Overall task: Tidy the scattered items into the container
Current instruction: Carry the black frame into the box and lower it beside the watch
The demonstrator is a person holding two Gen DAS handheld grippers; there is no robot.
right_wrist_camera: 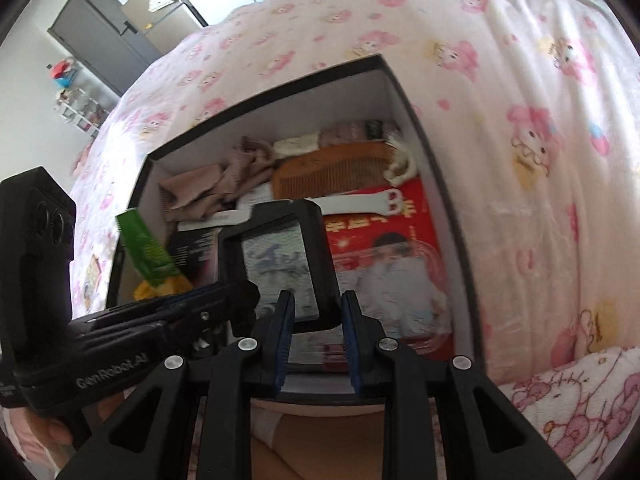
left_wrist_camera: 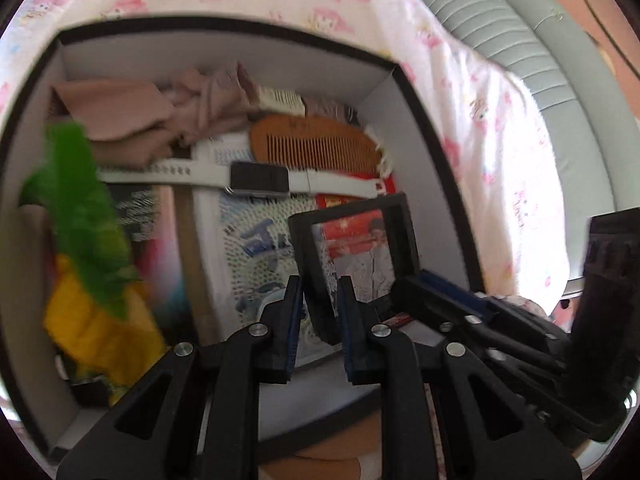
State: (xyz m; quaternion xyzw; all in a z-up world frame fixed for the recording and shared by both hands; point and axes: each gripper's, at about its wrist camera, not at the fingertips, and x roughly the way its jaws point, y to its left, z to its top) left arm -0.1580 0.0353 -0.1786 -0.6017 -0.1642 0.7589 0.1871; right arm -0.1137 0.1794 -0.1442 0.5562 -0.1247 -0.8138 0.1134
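A black-rimmed box (left_wrist_camera: pixel 416 92) (right_wrist_camera: pixel 404 92) with white inner walls sits on the bed. Both grippers hold a black rectangular frame (left_wrist_camera: pixel 316 240) (right_wrist_camera: pixel 316 240) over the box. My left gripper (left_wrist_camera: pixel 320 296) is shut on the frame's left bar. My right gripper (right_wrist_camera: pixel 316 312) is shut on its right bar and also shows in the left wrist view (left_wrist_camera: pixel 404 292). The left gripper shows in the right wrist view (right_wrist_camera: pixel 244 296). In the box lie a wooden comb (left_wrist_camera: pixel 316 144) (right_wrist_camera: pixel 336 174), a white-strapped watch (left_wrist_camera: pixel 256 178), beige cloth (left_wrist_camera: pixel 160 116) (right_wrist_camera: pixel 224 184), a green and yellow item (left_wrist_camera: pixel 84 216) (right_wrist_camera: pixel 148 252) and a red package (right_wrist_camera: pixel 400 248).
The bed has a white sheet with pink cartoon prints (right_wrist_camera: pixel 500 100) (left_wrist_camera: pixel 492 128). A grey-green padded headboard (left_wrist_camera: pixel 520 40) stands at the right in the left wrist view. A grey door (right_wrist_camera: pixel 104 32) and a shelf with toys (right_wrist_camera: pixel 76 96) lie beyond the bed.
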